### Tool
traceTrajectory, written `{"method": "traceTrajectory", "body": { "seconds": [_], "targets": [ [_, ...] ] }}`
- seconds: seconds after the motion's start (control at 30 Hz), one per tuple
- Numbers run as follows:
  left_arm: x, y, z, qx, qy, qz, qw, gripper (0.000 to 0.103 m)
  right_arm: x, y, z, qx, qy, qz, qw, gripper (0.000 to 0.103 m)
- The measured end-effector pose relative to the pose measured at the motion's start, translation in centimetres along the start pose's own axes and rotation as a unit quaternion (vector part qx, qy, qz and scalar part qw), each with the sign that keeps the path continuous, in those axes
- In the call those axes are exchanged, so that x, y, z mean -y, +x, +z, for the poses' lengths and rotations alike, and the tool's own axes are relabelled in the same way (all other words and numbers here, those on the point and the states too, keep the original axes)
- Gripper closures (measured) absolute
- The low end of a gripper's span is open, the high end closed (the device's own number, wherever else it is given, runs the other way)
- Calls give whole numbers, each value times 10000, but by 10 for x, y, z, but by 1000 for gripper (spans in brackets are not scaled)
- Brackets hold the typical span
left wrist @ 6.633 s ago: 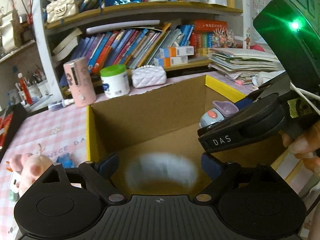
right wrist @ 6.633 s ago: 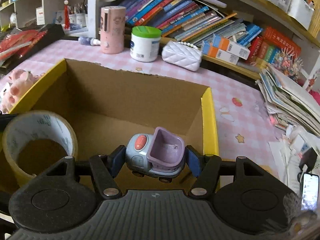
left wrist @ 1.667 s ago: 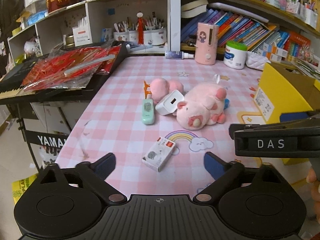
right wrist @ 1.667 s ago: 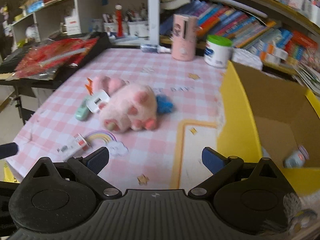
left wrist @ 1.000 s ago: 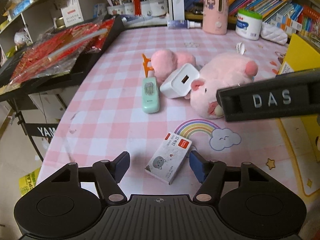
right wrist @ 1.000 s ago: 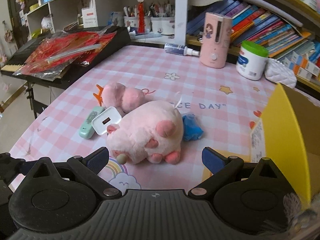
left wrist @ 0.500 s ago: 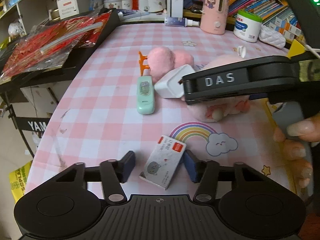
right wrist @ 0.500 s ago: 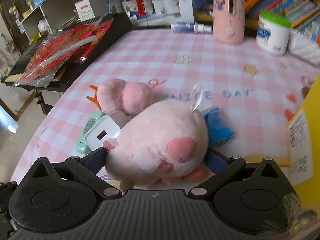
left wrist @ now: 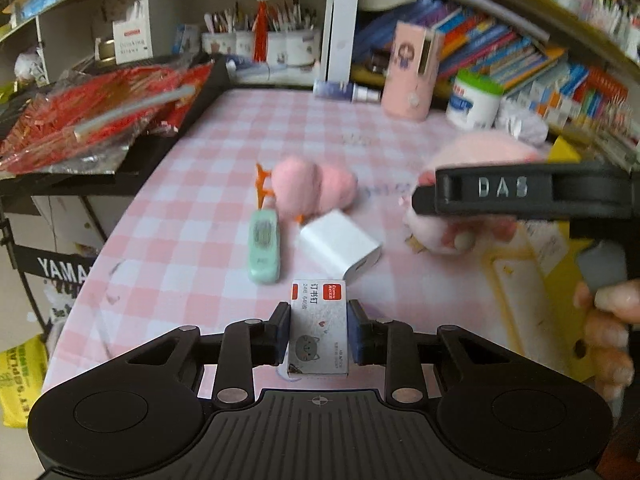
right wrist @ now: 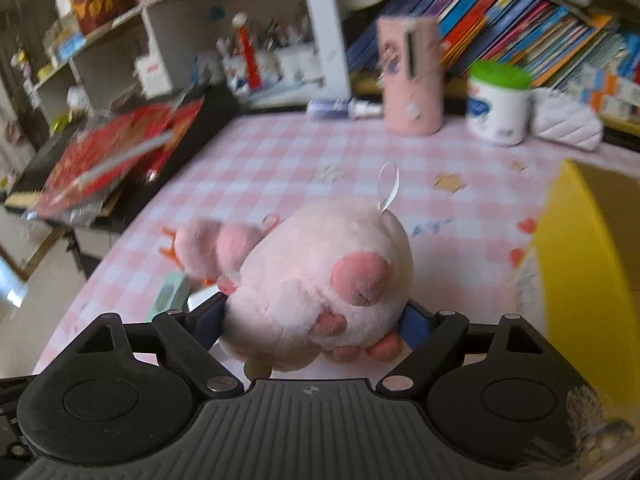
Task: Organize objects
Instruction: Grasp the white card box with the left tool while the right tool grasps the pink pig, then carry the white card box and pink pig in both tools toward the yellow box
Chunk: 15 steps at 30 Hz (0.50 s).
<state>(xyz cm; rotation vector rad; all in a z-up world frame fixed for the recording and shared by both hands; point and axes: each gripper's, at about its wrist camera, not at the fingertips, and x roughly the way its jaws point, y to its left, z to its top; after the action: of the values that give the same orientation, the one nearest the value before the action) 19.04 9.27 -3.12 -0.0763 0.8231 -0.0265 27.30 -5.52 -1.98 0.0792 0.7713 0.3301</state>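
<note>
Left gripper (left wrist: 319, 334), just closing, clamped on stiff, light staple box (left wrist: 319, 330) low centre; right gripper (right wrist: 316, 322), closing, squeezing soft pink pig toy (right wrist: 320, 276) mid-frame above bench (right wrist: 280, 168). Best held across belly.

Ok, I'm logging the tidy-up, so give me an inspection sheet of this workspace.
Surface: pink checked tablecloth.
Job's things: small grey staple box; large pink plush pig; yellow cardboard box on the right.
Clutter: white charger cube, mint green remote, smaller pink plush.
Grippers: left tongs just closed on the staple box; right tongs closing around the pig, pads against it.
Cables: nothing seen.
Surroundings: shelves of colourful books, red foil packets.
</note>
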Motion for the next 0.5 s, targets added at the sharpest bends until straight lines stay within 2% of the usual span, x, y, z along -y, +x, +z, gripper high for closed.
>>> {"method": "traceTrajectory", "body": {
  "seconds": [0.23,0.5],
  "targets": [
    [2,-22,-1,246,62,-143,9996,75,0,-18,-9,3,8,-148,9999,17],
    [-8,-41,-17,241,-116,-143,9995,75,-14,-42,-24,99,-78,-162,9998,17]
  ]
}}
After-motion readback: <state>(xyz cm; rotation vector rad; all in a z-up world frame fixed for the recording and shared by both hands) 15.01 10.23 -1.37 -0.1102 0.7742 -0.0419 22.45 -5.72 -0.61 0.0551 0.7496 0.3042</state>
